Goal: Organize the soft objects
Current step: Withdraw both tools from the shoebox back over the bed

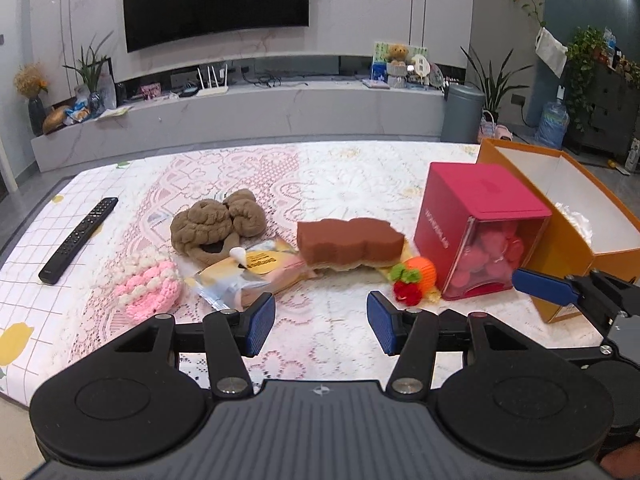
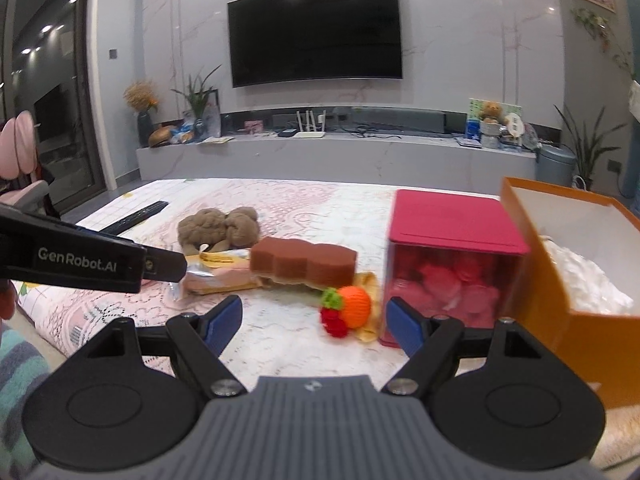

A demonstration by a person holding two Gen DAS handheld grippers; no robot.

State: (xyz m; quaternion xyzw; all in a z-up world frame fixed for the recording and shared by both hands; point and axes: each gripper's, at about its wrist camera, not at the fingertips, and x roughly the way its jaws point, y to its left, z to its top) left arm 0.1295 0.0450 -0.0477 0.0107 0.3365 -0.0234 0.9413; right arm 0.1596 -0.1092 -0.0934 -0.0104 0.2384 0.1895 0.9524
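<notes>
On the lace cloth (image 1: 320,184) ahead of you the soft stuff sits in a loose row, nothing picked up.

Left gripper (image 1: 321,326): jaws parted about halfway, nothing between the pads, bare cloth under the gap. From it:
- pink knit (image 1: 148,288) at 10 o'clock, just beside the left fingertip
- snack pack (image 1: 248,276) at 11, its corner just past that fingertip
- brown plush (image 1: 216,224) further out at 11, lying against the pack's far end
- sponge (image 1: 350,242) at 12, one end resting on the pack
- knit fruit (image 1: 414,276) at 1, just beside the red box (image 1: 480,232)
- orange box (image 1: 568,216) at 2, open top, something white inside, right behind the red box
- remote (image 1: 80,236) at 9 to 10, well apart from the pile

Right gripper (image 2: 314,322): jaws wide, holding nothing. Its right fingertip overlaps the red box's near lower corner in the wrist view; can't tell if it touches. Knit fruit sits at 12 just beyond the gap, sponge at 11 behind it, plush at 10 to 11 further back, orange box at 2.

The two grippers are side by side: yours on the right shows at the left view's 3 o'clock edge, in front of the orange box; the left one's finger crosses the right view at 9, tip over the snack pack.
</notes>
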